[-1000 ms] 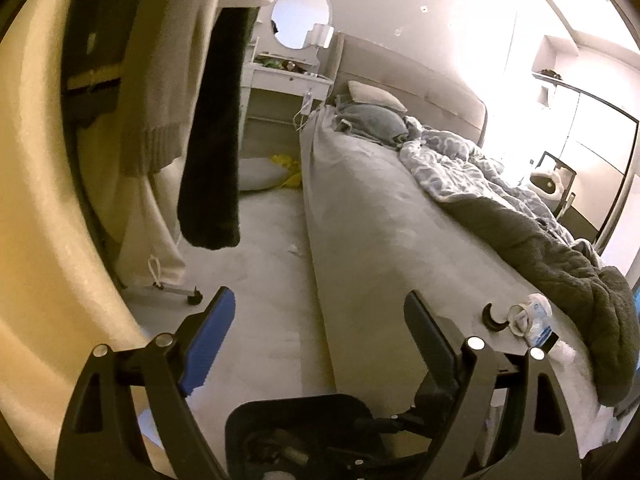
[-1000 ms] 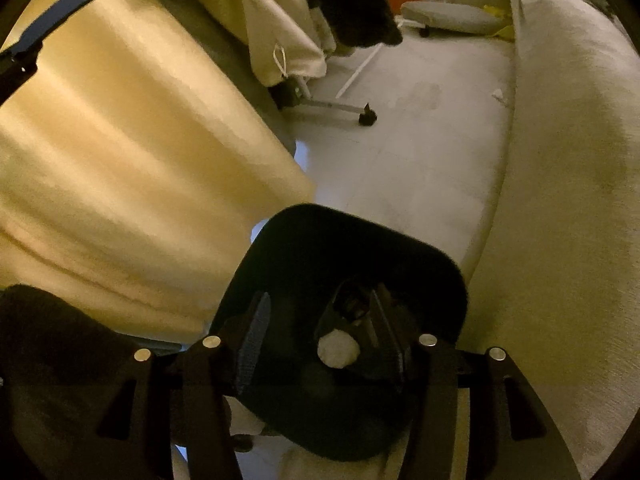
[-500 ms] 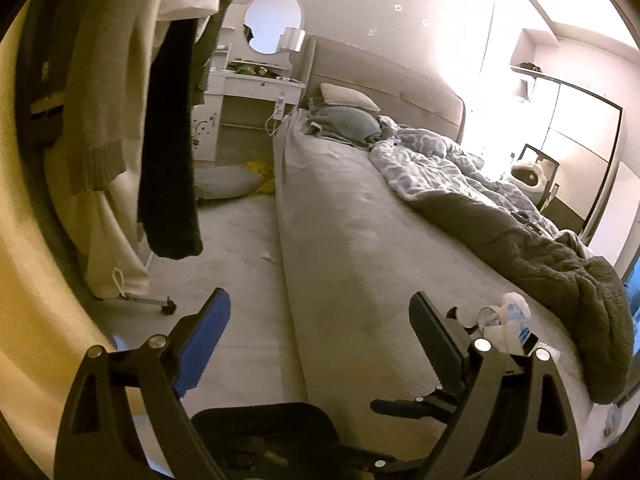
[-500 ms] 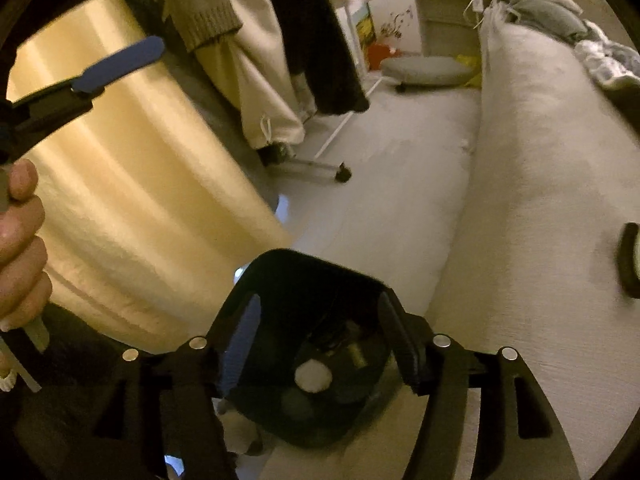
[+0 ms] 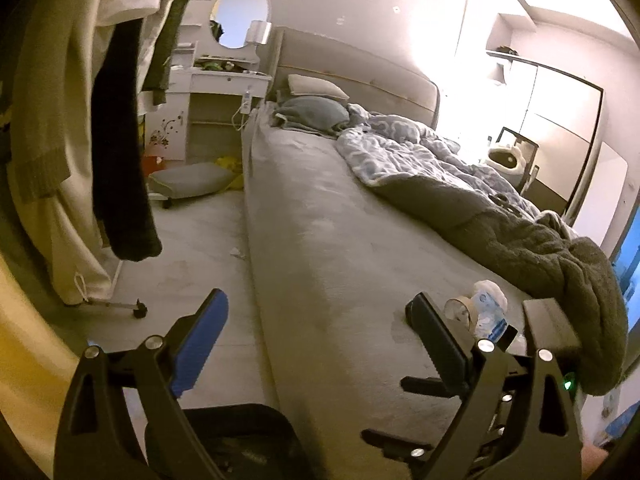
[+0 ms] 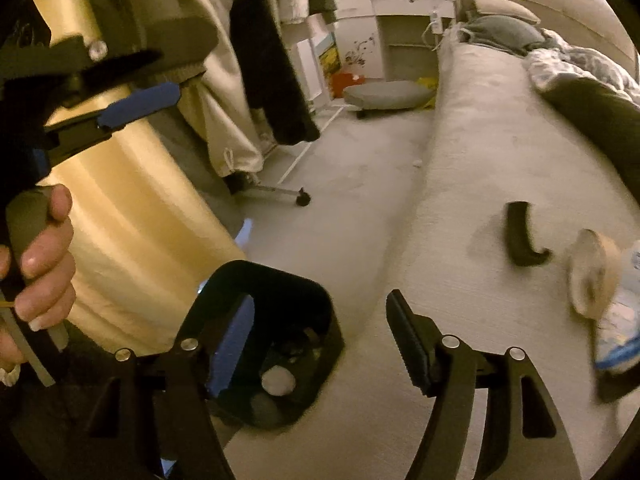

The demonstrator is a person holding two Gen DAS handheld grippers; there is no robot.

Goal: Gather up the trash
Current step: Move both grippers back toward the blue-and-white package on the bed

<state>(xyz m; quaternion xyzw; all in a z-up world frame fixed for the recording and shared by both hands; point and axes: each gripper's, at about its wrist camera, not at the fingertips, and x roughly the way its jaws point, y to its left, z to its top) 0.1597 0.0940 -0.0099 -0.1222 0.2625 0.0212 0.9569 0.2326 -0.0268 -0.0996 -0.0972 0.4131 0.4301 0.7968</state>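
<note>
Overhead, both claws, left claw [image 5: 316,320] and right claw [image 6: 320,312], wide apart and empty; crumpled wrapper [image 5: 490,310] printing unreadable.

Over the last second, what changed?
Right claw swung up from over the black bin toward the bed, bringing the litter pile into view. Left claw also lifted. Both open and empty; white wad unmoved in bin.
</note>
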